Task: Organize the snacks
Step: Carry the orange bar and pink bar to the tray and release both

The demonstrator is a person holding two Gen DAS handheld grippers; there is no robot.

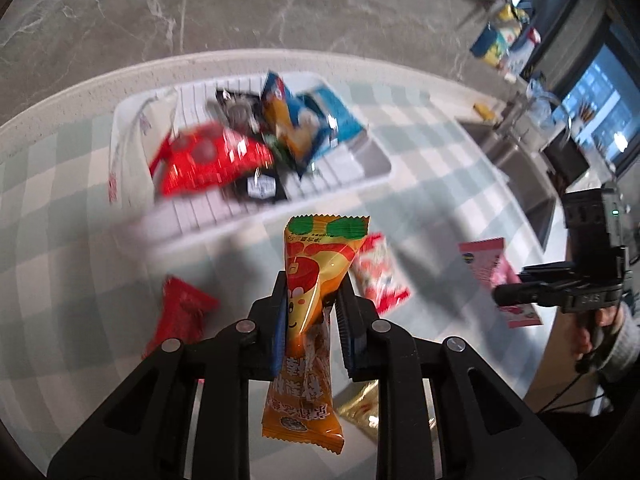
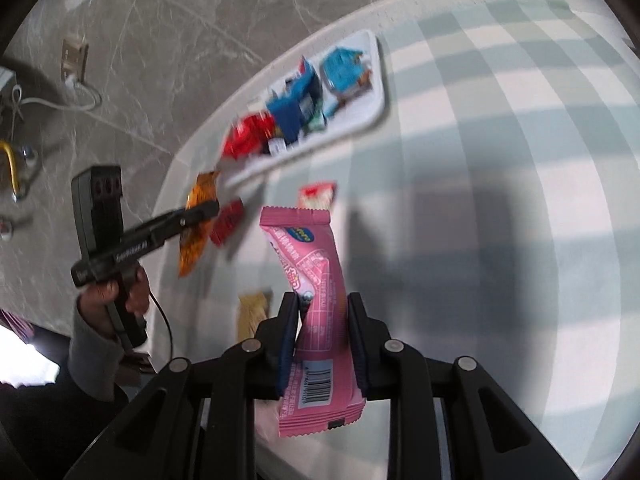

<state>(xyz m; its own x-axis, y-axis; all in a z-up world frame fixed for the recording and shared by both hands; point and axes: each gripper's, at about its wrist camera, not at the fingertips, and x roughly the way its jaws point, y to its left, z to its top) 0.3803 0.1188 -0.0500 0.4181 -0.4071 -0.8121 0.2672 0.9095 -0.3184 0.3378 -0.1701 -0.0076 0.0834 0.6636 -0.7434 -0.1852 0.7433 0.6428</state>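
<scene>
My left gripper (image 1: pixel 312 300) is shut on an orange snack packet (image 1: pixel 316 280) and holds it above the checked tablecloth, just short of the white tray (image 1: pixel 352 184). The tray holds several packets, red (image 1: pixel 208 160), blue (image 1: pixel 332 116) and others. My right gripper (image 2: pixel 322 312) is shut on a pink snack packet (image 2: pixel 316 276), lifted over the table. In the right wrist view the left gripper (image 2: pixel 200 210) with its orange packet (image 2: pixel 200 196) is at left, and the tray (image 2: pixel 376 92) lies far ahead.
Loose packets lie on the cloth: a red one (image 1: pixel 180 312), a red-and-white one (image 1: pixel 380 276), a gold one (image 1: pixel 362 408) and a pink one (image 1: pixel 492 268). The round table's edge (image 2: pixel 180 168) curves at left over a grey marble floor. Shelves and boxes stand at far right (image 1: pixel 508 44).
</scene>
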